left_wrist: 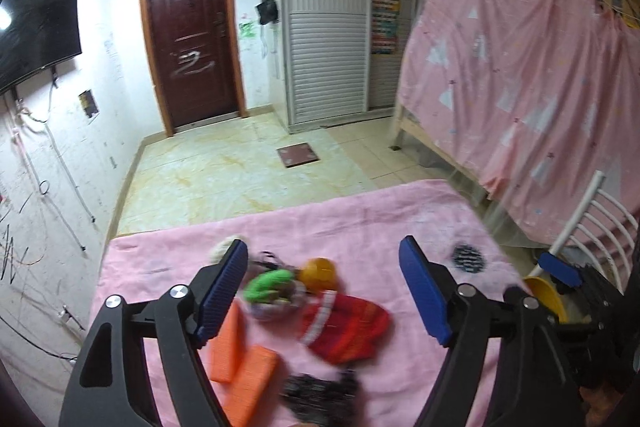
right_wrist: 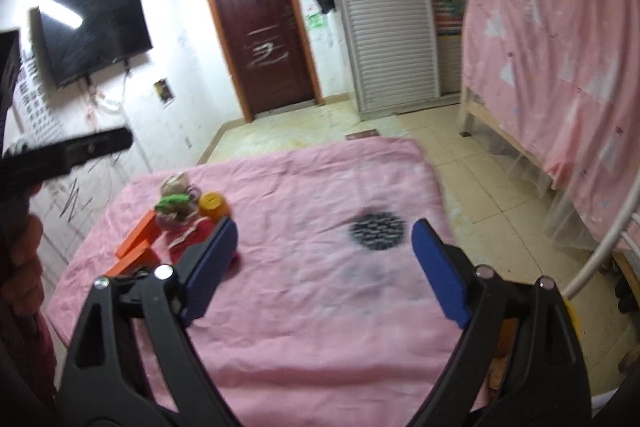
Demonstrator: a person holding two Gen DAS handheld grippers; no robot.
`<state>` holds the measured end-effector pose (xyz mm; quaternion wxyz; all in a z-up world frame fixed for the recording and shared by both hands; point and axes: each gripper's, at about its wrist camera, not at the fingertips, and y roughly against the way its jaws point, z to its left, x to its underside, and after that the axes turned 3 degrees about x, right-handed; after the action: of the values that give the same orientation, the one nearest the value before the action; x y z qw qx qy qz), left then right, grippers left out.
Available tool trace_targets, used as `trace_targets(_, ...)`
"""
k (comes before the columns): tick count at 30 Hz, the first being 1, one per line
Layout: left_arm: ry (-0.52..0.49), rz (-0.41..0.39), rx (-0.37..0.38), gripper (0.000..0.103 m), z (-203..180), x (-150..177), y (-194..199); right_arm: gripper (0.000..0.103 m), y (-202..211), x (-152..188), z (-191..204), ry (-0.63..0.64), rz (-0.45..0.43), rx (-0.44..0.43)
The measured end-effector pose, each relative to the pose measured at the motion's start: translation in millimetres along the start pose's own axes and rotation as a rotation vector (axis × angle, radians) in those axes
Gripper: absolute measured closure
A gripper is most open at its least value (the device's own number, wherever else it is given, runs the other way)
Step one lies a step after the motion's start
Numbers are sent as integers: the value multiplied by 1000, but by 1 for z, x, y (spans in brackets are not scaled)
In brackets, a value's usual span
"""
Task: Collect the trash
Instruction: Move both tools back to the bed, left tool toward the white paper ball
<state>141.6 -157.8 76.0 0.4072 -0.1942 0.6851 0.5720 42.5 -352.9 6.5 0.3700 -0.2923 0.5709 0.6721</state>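
A heap of trash lies on the pink cloth: a green scrap, an orange round cup, a red wrapper, two orange boxes and a dark blurred piece. My left gripper hangs open over this heap, its blue pads on either side and touching nothing. In the right wrist view the heap sits to the left, beside the left pad. My right gripper is open and empty above bare cloth, near a black round patch.
A yellow bin stands off the cloth's right edge by a white chair frame. A bunk bed with a pink curtain fills the right. Tiled floor with a small scale lies beyond. A hand shows at far left.
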Motion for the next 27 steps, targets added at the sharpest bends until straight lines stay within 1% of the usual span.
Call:
trace_targets(2, 26, 11, -34, 31, 21, -3, -8, 18, -10, 2, 14, 26, 25, -12)
trace_targets(6, 66, 45, -61, 31, 56, -5, -24, 18, -27, 4, 32, 58, 64, -31)
trace_targets(12, 81, 84, -107, 31, 88, -4, -48, 18, -49, 6, 58, 120, 114, -49)
trace_targets(17, 103, 130, -100, 31, 105, -1, -76, 17, -66, 4, 80, 163, 150, -79)
trace_targets(20, 116, 162, -84, 31, 110, 2, -94, 12, -76, 3, 93, 201, 180, -89)
trace_targets(24, 133, 211, -59, 31, 117, 6, -118, 10, -90, 4, 111, 252, 219, -110)
trace_targets(27, 143, 238, -59, 31, 123, 10, -133, 9, -96, 5, 118, 279, 236, -113)
